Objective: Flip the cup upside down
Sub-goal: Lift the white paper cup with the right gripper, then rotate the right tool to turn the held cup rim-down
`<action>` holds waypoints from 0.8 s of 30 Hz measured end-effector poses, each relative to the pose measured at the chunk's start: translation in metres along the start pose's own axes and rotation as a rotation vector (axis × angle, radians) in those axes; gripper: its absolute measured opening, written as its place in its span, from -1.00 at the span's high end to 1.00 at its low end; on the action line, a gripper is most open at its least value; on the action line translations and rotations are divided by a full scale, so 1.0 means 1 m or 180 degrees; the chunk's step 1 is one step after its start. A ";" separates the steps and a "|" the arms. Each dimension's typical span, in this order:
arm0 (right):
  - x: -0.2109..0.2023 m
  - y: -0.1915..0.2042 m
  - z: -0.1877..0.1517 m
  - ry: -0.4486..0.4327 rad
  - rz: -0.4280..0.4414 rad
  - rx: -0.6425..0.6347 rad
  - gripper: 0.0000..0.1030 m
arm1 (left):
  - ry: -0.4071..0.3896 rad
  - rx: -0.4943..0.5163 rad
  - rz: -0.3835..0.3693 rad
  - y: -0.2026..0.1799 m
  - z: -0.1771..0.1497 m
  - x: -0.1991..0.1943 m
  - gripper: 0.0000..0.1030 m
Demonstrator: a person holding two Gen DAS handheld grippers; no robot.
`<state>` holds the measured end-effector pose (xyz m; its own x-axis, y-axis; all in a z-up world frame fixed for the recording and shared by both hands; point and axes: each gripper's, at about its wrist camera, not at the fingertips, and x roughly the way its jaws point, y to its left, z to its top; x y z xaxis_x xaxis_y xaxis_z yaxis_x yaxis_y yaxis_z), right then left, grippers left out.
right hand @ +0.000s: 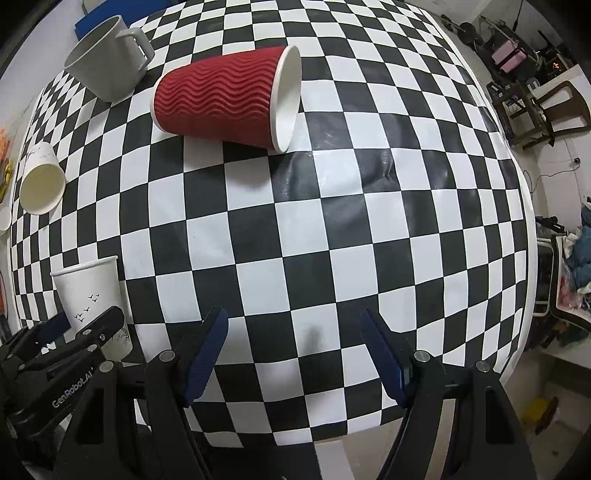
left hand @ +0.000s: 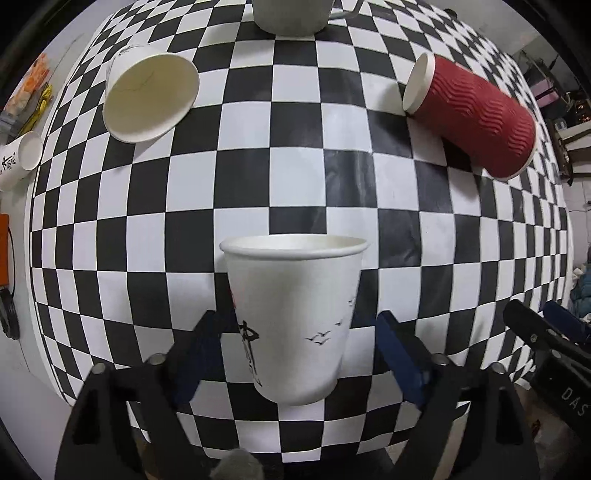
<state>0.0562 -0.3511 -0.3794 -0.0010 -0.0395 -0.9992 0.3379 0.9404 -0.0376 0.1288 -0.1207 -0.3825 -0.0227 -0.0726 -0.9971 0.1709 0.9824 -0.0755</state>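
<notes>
Left wrist view: white cup stands upright, mouth up, on the checkered cloth, between the blue pads of the left gripper. Jaws wide; gaps show on both sides of the cup, though the left pad looks close and contact there cannot be ruled out. Beyond the cup, well apart: a red cup on its side to the right, a second white cup tipped over to the left, a grey mug farthest off. Judgement: thin paper, light, crushes easily, smooth wall; grip mid-wall with mild squeeze, below the stiffer rim. Gripper is level, approaching low from the side. Right wrist view: white cup sits at far left, with the left gripper around it. Right gripper is wide and empty, held over bare cloth right of the cup, angled downward.
</notes>
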 end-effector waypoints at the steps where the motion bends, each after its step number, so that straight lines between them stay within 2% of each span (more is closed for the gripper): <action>1: 0.000 -0.003 0.000 -0.0004 -0.0002 -0.0001 -0.47 | -0.0016 -0.0001 0.0010 0.002 0.002 -0.002 -0.73; 3: -0.003 -0.004 0.001 -0.0012 -0.0002 0.0012 -0.47 | -0.0065 -0.0020 -0.0002 0.009 0.004 -0.009 -0.94; 4: -0.007 -0.004 0.001 -0.0023 0.0006 0.0018 -0.47 | -0.0119 -0.0032 -0.0020 0.013 0.006 -0.016 -0.98; 10: -0.029 -0.007 0.002 -0.0100 0.0024 -0.0023 -0.51 | -0.0401 -0.0170 0.0007 0.039 0.001 -0.065 -0.98; 13: -0.045 0.003 0.002 -0.0162 0.0012 -0.0277 -0.68 | -0.0563 -0.0229 0.0223 0.057 -0.010 -0.088 -0.98; 14: -0.051 0.011 0.002 -0.0212 0.0002 -0.0455 -0.70 | -0.0593 -0.0253 0.0323 0.055 -0.020 -0.093 -0.98; 16: -0.065 0.035 0.000 -0.0375 -0.0134 -0.0965 -0.73 | -0.0648 -0.0319 0.0596 0.078 -0.028 -0.095 -0.98; 19: -0.078 0.083 -0.012 -0.0640 -0.0560 -0.2051 -0.76 | -0.0595 -0.0366 0.0988 0.100 -0.046 -0.081 -0.98; 20: -0.077 0.101 -0.020 -0.0696 -0.0742 -0.2489 -0.76 | -0.0553 -0.0403 0.1050 0.078 -0.061 -0.071 -0.98; 24: -0.056 0.158 -0.059 -0.0822 -0.1388 -0.4093 -0.75 | -0.0244 -0.0584 0.1079 0.101 -0.073 -0.022 -0.98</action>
<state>0.0543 -0.1809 -0.3302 0.3393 -0.3364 -0.8785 -0.7426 0.4775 -0.4697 0.0748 -0.0073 -0.3674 0.0798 0.2554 -0.9635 -0.0230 0.9668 0.2544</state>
